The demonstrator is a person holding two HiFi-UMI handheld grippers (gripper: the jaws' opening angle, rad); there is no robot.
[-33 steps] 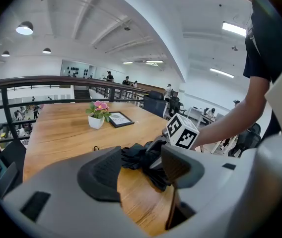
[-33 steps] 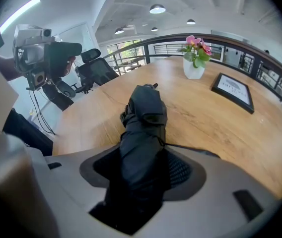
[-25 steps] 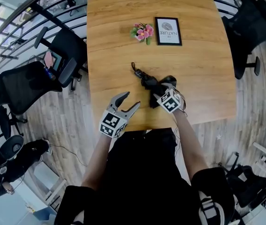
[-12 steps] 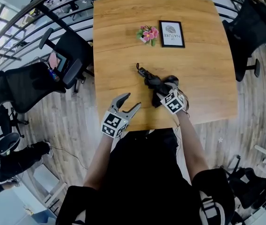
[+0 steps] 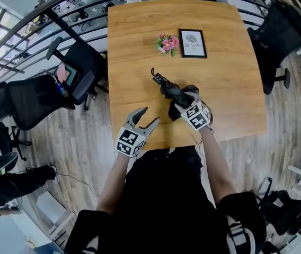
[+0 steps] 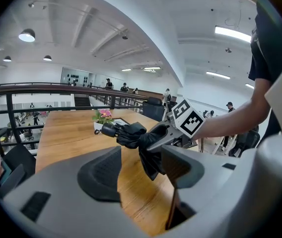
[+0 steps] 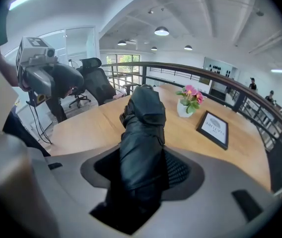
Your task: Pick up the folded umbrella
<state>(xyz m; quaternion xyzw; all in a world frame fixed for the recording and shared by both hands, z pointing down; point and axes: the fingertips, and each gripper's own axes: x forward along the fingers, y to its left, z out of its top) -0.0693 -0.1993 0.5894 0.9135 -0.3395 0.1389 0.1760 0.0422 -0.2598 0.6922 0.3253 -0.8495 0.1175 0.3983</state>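
Observation:
The folded black umbrella (image 5: 167,88) hangs above the wooden table (image 5: 230,62), handle end pointing away from me and loose fabric drooping under the grip. My right gripper (image 5: 180,101) is shut on the umbrella's middle. In the right gripper view the umbrella (image 7: 143,128) fills the space between both pads. My left gripper (image 5: 146,117) stands open near the table's front edge, to the left of the umbrella, with nothing between its fingers. In the left gripper view the umbrella (image 6: 131,133) and the right gripper (image 6: 167,133) are ahead of the open left gripper (image 6: 140,168).
A small pot of pink flowers (image 5: 166,42) and a framed picture (image 5: 192,36) stand at the table's far side. Black office chairs sit left (image 5: 81,62), further left (image 5: 23,97) and right (image 5: 275,36) of the table. A railing runs behind it.
My right gripper has risen with the umbrella, lifting it off the table. The left gripper has stayed open and nearly still.

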